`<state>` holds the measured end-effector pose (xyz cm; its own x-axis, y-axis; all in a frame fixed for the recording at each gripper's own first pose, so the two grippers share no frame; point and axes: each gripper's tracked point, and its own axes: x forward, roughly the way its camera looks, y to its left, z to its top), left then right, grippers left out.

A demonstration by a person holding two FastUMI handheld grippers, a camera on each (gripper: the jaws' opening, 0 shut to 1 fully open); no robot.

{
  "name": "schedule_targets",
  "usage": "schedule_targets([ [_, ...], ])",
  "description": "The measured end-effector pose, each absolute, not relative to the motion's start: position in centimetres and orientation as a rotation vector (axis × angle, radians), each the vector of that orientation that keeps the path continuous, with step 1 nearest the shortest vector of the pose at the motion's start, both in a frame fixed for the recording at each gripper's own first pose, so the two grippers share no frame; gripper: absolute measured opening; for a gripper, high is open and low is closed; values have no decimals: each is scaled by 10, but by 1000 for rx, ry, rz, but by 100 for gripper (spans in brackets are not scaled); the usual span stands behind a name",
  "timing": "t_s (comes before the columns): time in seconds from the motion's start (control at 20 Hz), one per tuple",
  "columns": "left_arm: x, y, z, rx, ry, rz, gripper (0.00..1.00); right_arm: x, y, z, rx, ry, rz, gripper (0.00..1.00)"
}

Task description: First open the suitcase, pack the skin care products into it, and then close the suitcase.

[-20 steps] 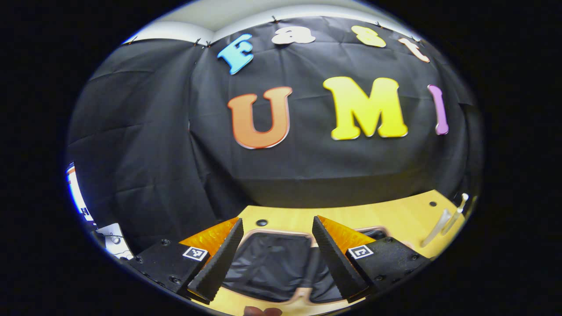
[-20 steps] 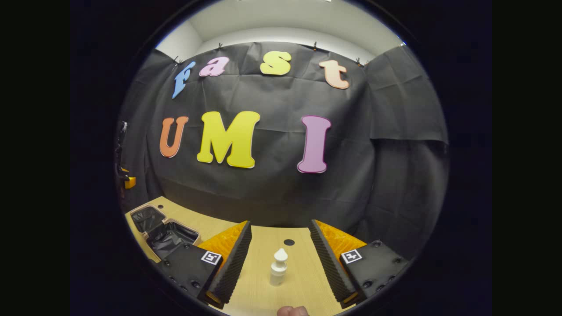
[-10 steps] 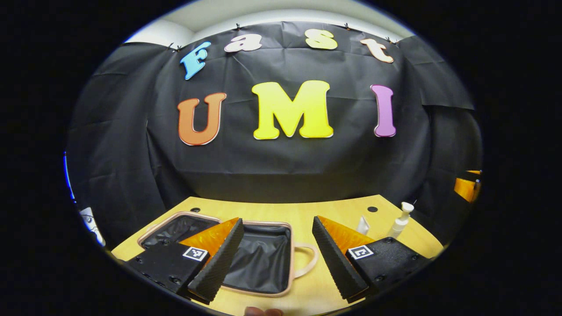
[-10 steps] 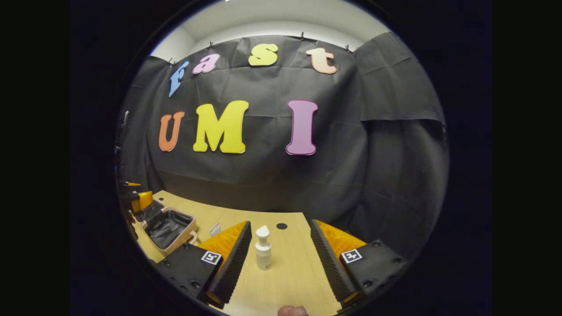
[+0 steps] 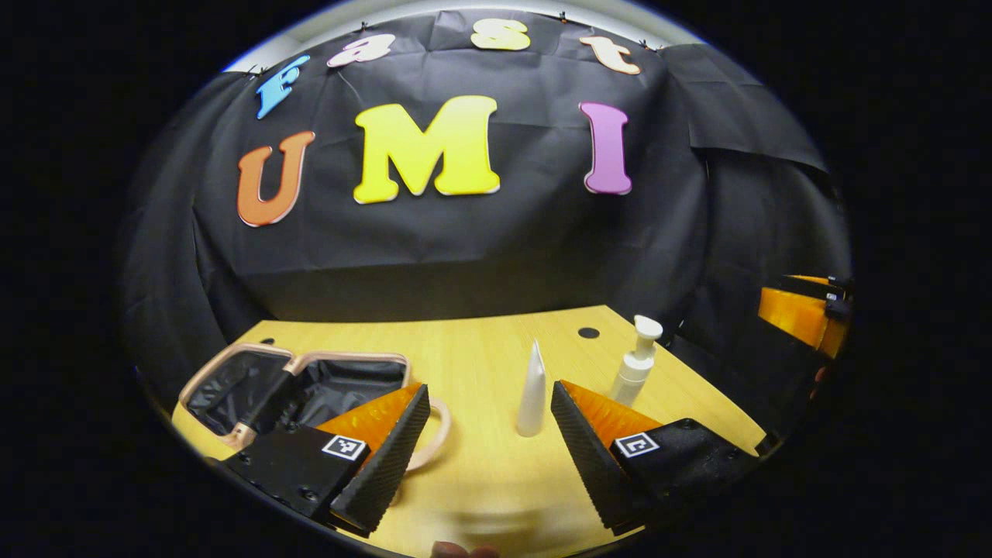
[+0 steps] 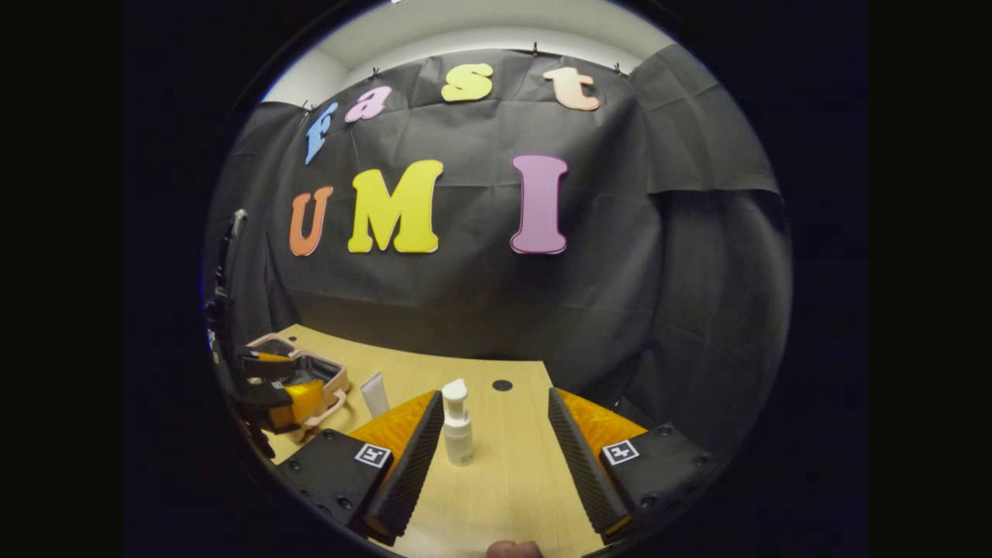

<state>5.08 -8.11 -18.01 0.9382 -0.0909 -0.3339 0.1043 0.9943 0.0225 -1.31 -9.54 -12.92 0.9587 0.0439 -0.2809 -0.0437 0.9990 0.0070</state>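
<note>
In the left gripper view, the left gripper (image 5: 488, 457) hangs over the wooden surface (image 5: 480, 356) with its jaws spread wide and nothing between them. The suitcase (image 5: 298, 384) lies open at the lower left, its dark lining showing and its pale handle curving out beside the left finger. A white tube (image 5: 532, 389) stands upright on its cap just ahead of the right finger, near it but apart. A white pump bottle (image 5: 635, 370) stands upright farther right, behind that same finger. The right gripper (image 5: 802, 314) shows at the far right edge.

In the right gripper view, the right gripper (image 6: 496, 465) is also wide open and empty. The pump bottle (image 6: 457, 425) stands upright between its fingers, closer to the left one; whether it touches cannot be told. The tube (image 6: 375, 394) stands to the left, and beyond it lies the open suitcase (image 6: 329, 372), with the left gripper (image 6: 283, 387) in front of it.
</note>
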Motion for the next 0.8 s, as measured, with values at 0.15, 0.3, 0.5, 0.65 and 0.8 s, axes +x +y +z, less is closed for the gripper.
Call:
schedule_targets([
  [0.15, 71, -104, -221, 90, 384, -141, 100, -22, -99, -157, -4, 347, 67, 80],
  [0.3, 94, -116, -260, 88, 423, -164, 100, -33, -111, -179, -40, 384, 50, 80],
  [0.5, 124, -123, -301, 63, 467, -183, 100, -43, -128, -197, -54, 422, 18, 80],
  [0.65, 140, -124, -324, 63, 497, -190, 98, -46, -138, -210, -53, 457, 7, 80],
  [0.8, 148, -128, -331, 70, 511, -200, 72, -39, -143, -214, -51, 457, 5, 80],
])
